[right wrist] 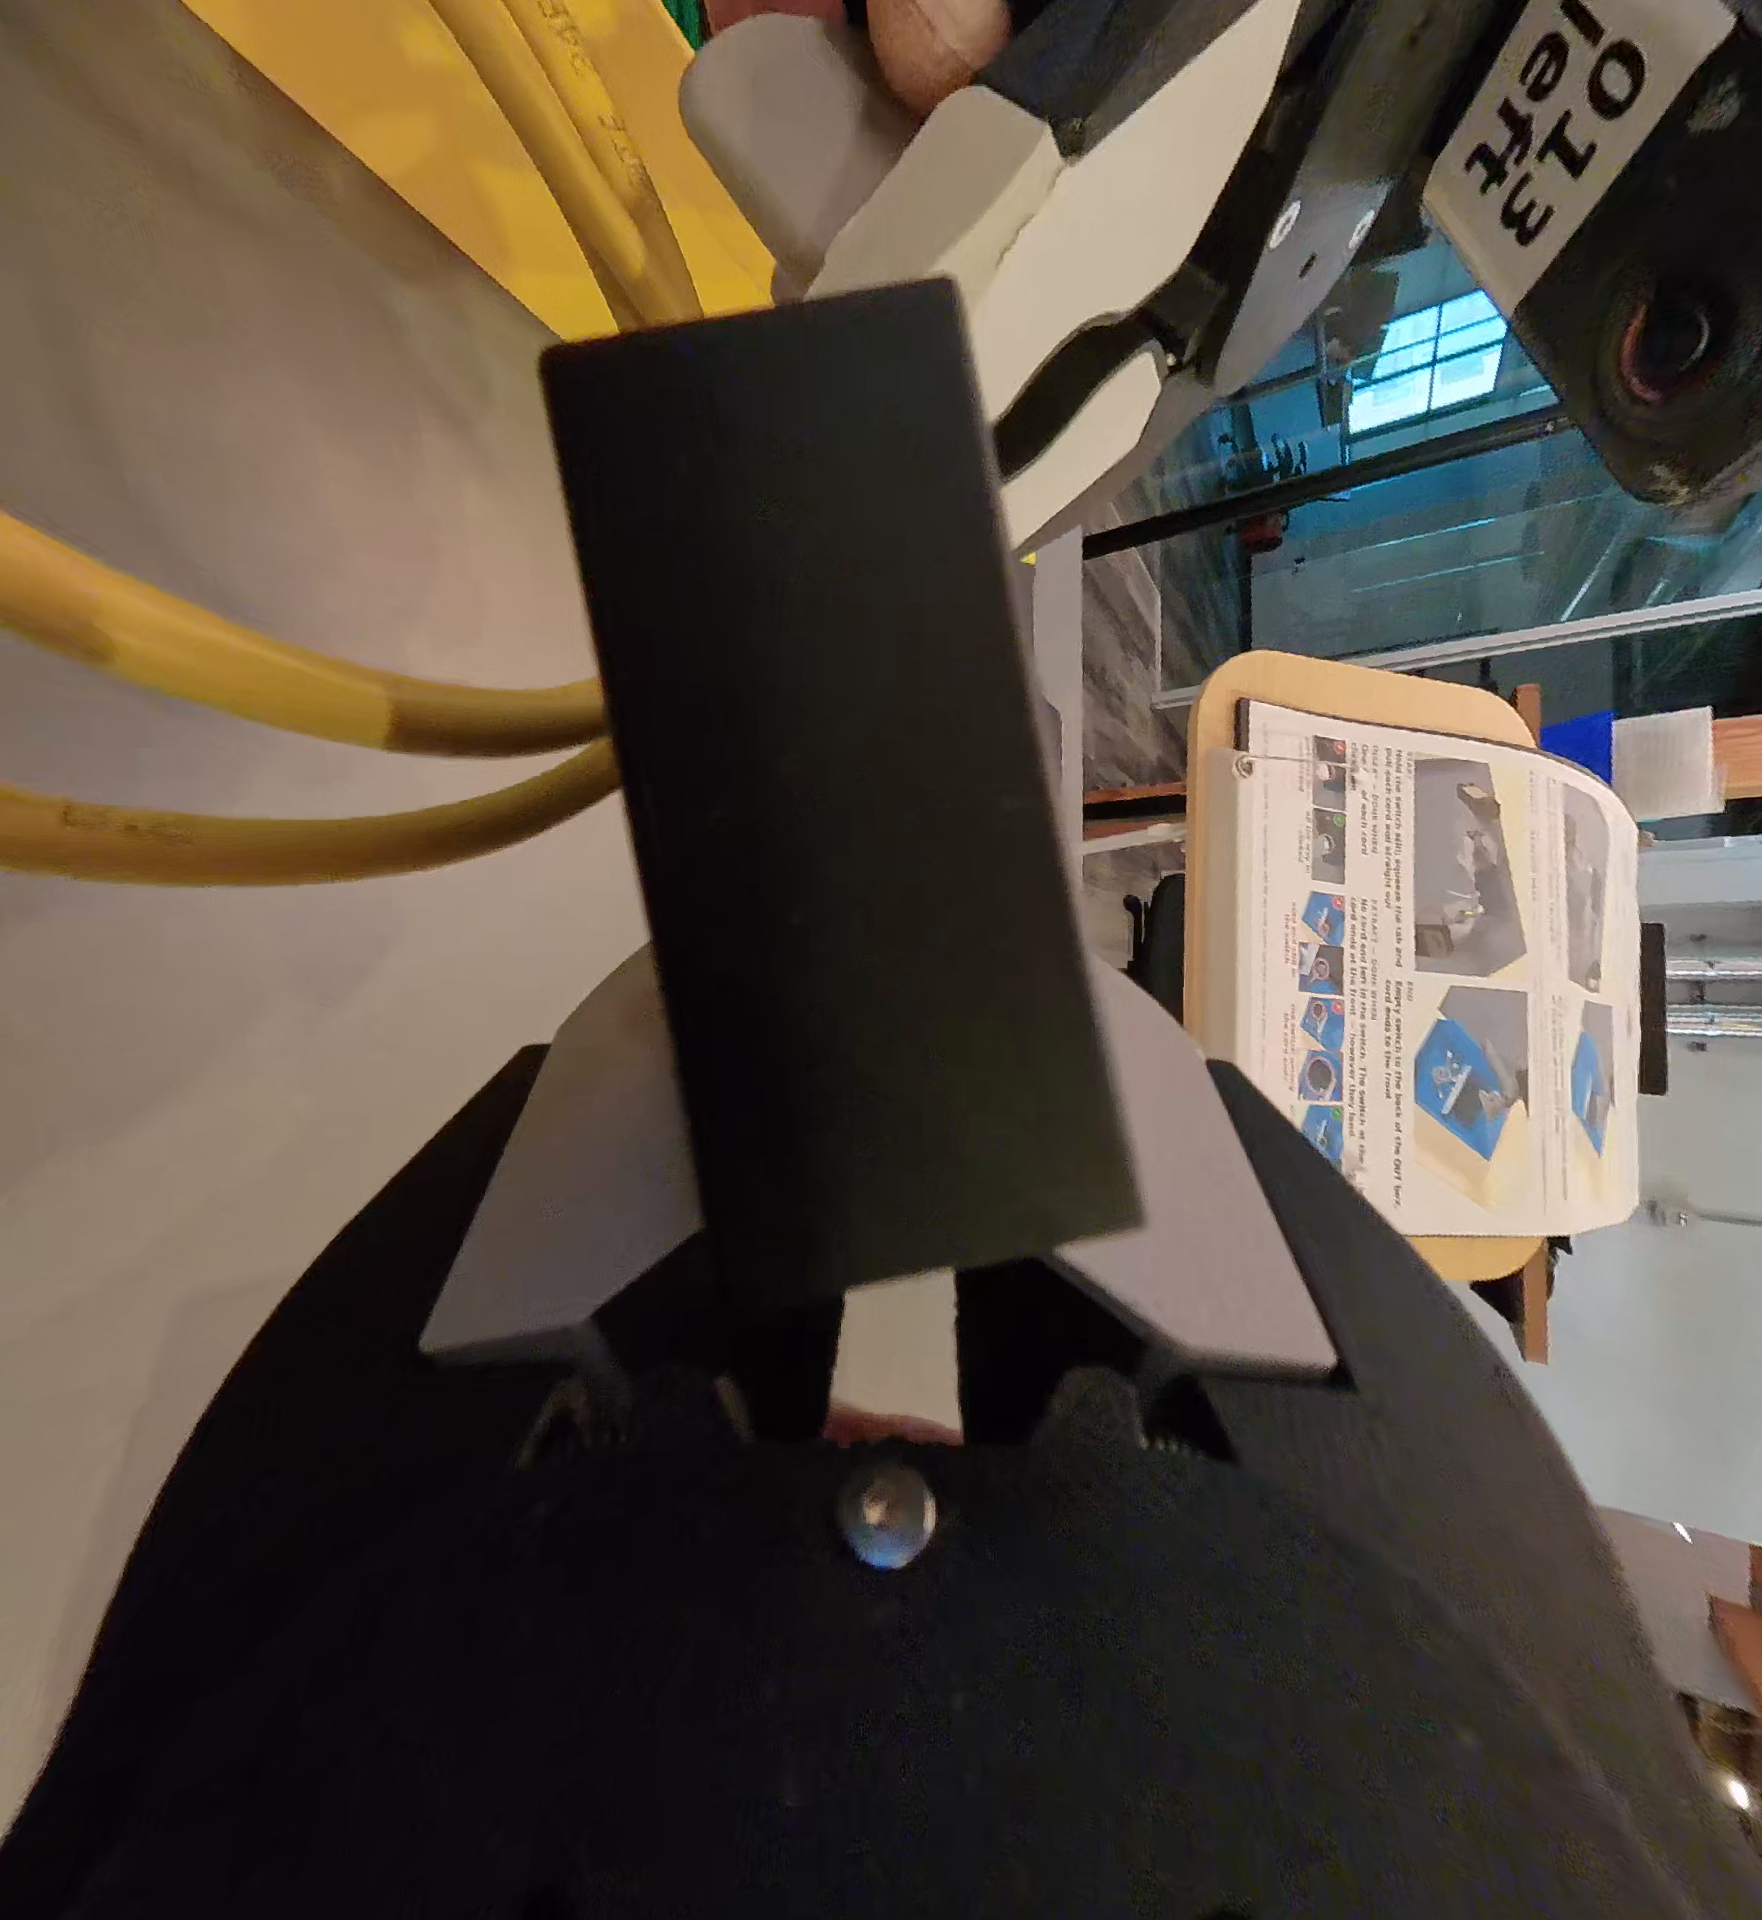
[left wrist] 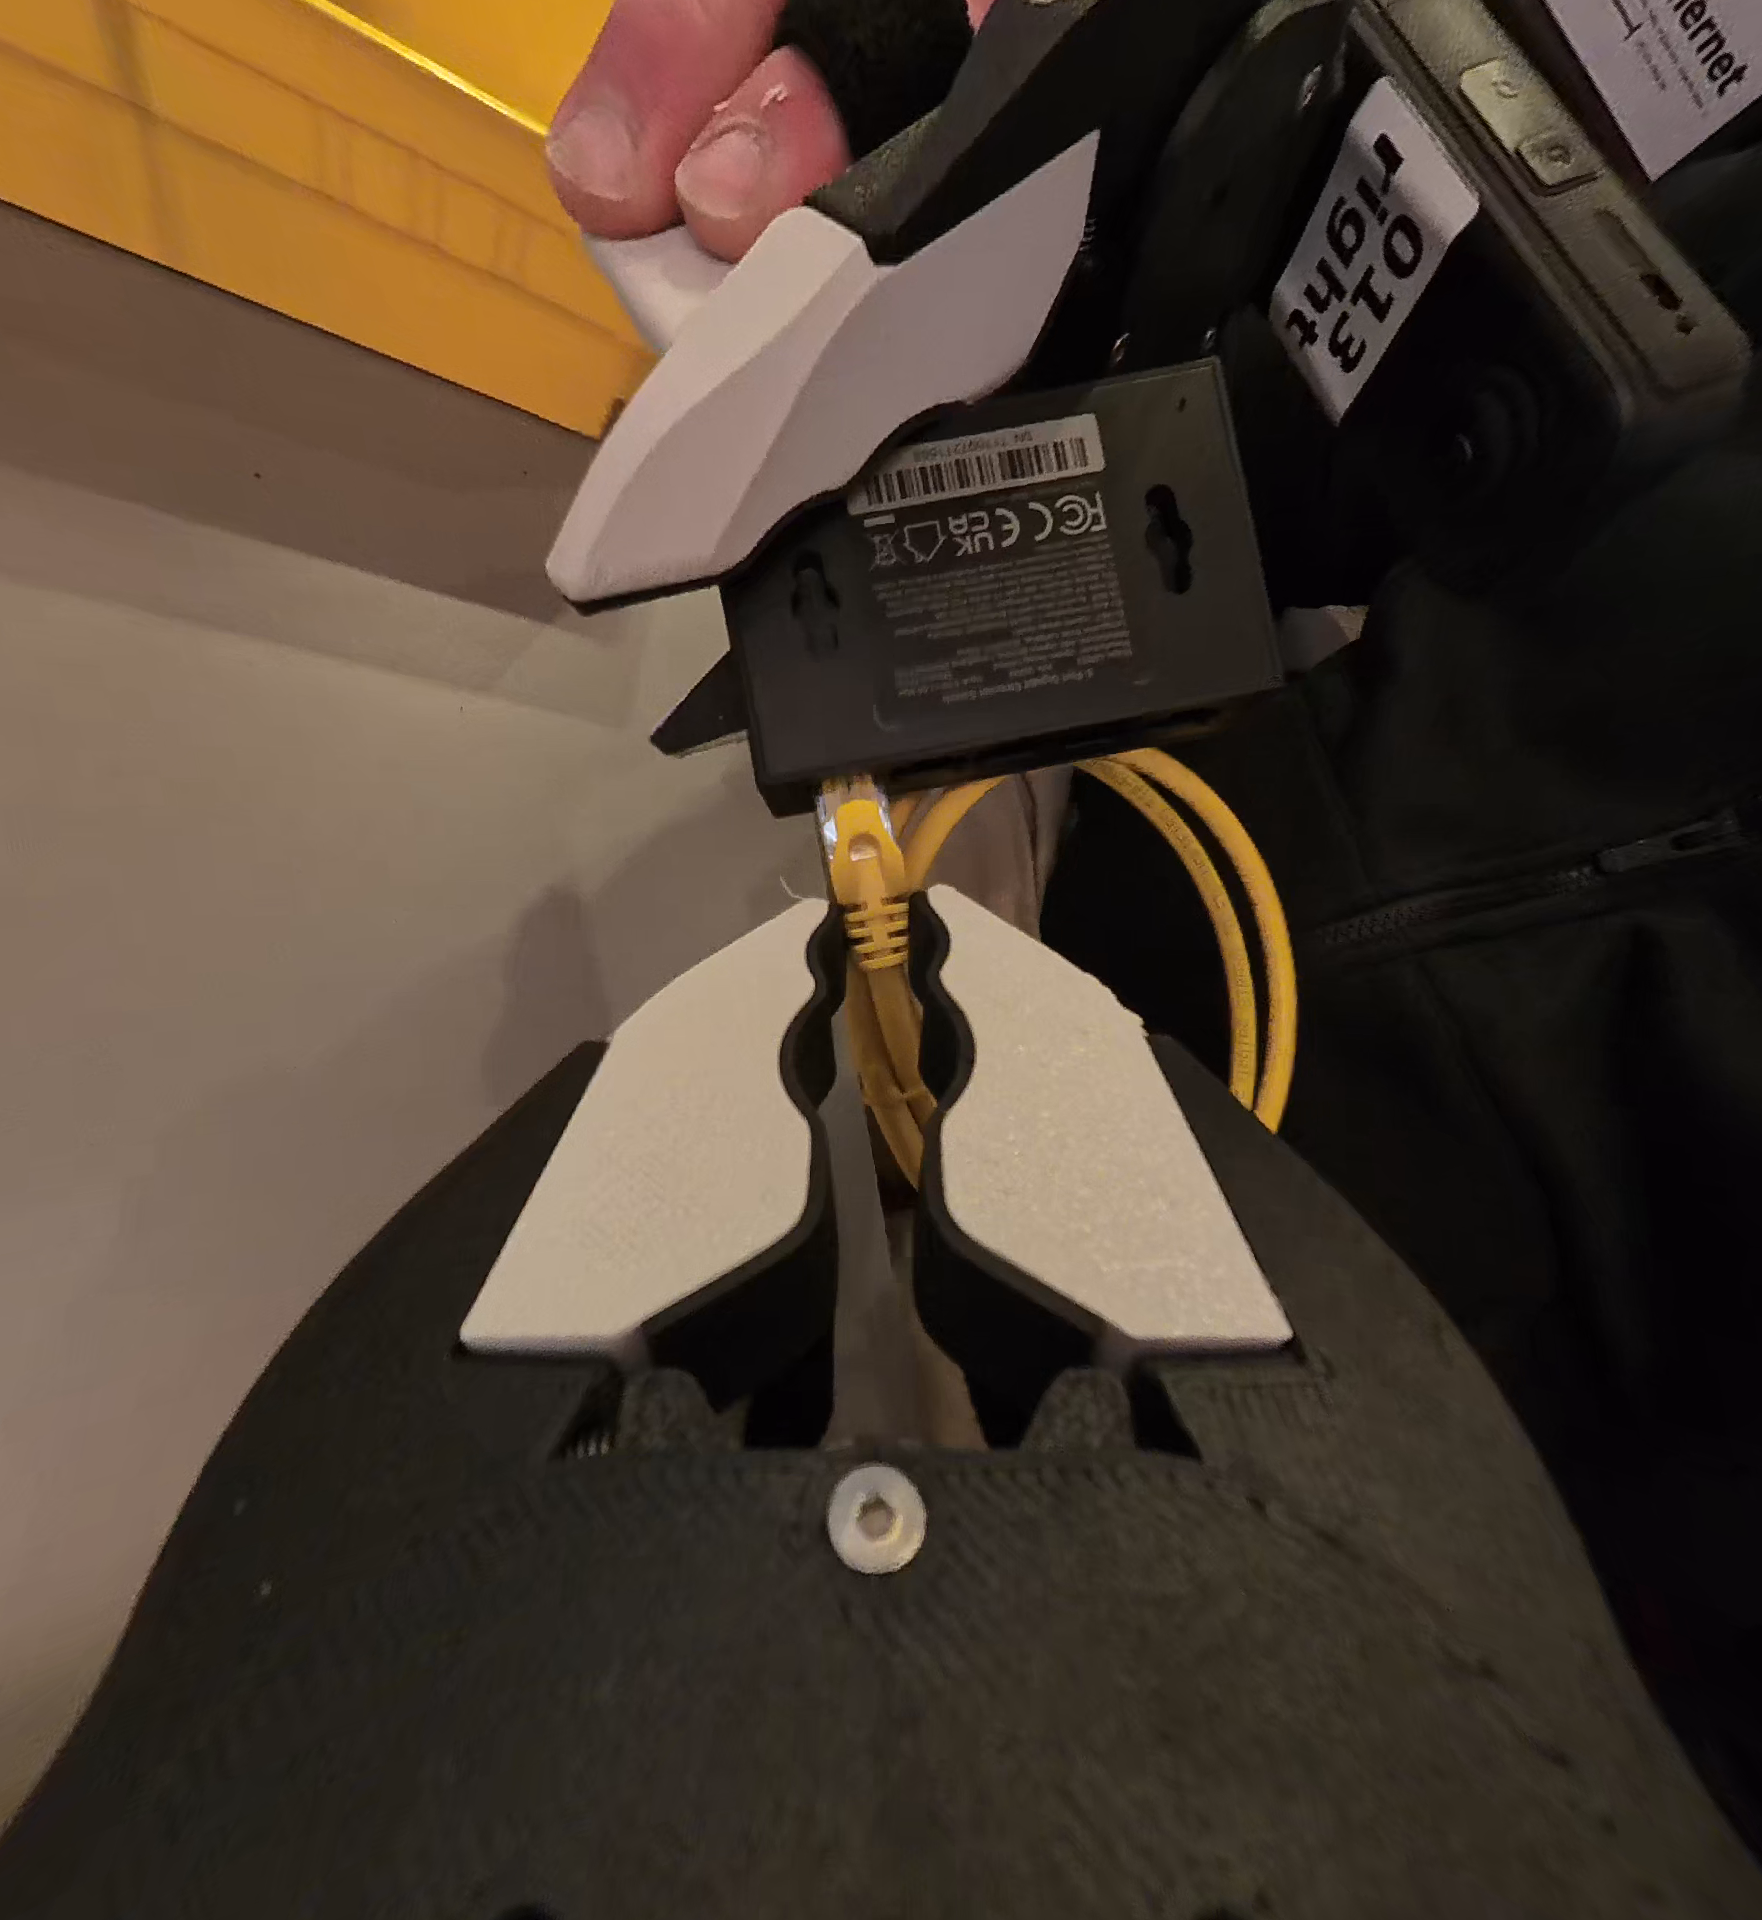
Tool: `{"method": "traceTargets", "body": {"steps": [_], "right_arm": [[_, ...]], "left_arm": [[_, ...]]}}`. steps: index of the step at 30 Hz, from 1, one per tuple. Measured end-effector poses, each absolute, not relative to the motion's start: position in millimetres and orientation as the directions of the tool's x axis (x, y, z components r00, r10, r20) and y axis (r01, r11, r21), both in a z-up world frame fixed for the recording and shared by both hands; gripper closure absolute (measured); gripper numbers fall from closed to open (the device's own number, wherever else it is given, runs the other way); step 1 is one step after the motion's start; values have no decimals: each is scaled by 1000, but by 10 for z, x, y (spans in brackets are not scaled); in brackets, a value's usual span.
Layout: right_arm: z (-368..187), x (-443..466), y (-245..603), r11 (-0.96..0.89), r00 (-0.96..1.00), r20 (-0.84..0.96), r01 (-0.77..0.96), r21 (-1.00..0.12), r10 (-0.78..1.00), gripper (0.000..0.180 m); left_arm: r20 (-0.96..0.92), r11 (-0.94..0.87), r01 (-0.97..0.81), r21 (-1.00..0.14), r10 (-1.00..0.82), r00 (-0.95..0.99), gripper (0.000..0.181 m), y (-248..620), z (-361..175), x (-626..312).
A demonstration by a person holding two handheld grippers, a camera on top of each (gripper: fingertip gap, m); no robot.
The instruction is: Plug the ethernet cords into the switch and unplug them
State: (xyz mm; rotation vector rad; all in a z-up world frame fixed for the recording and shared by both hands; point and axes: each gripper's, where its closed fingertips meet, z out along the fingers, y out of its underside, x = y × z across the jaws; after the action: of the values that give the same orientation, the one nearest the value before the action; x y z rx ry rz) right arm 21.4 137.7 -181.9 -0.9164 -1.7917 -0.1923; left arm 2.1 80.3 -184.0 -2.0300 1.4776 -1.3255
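My left gripper (left wrist: 879, 920) is shut on the boot of a yellow ethernet cord (left wrist: 872, 914). Its clear plug (left wrist: 853, 805) sits at a port on the lower edge of the black switch (left wrist: 1012, 582), which is held in the air with its labelled underside facing me. My right gripper (right wrist: 887, 997) is shut on the black switch (right wrist: 825, 748) and holds it by its sides. It also shows in the left wrist view (left wrist: 752, 416), clamped on the switch. Loops of yellow cord (left wrist: 1261, 935) hang behind the switch, and two cords (right wrist: 233, 748) run off left.
A person's hand (left wrist: 690, 114) holds the right gripper, with a dark jacket (left wrist: 1583, 1039) behind. A yellow bin (left wrist: 233, 156) stands on the white table (left wrist: 181, 935). The left gripper (right wrist: 1064, 260) shows past the switch. A stand with an instruction sheet (right wrist: 1428, 977) is at the right. My right fingertips sit around 6 cm from my left ones.
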Motion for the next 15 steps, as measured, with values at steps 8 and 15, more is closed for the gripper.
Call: {"method": "traceTargets", "body": {"steps": [8, 15], "right_arm": [[-1885, 199, 1408, 662, -141, 838, 686, -301, 527, 146], [-1664, 157, 1440, 695, -64, 893, 654, -299, 445, 141]], "left_arm": [[479, -437, -604, -666, -872, 104, 170, 886, -1898, 8], [431, -422, -581, -696, -893, 132, 170, 944, -1717, -67]]}}
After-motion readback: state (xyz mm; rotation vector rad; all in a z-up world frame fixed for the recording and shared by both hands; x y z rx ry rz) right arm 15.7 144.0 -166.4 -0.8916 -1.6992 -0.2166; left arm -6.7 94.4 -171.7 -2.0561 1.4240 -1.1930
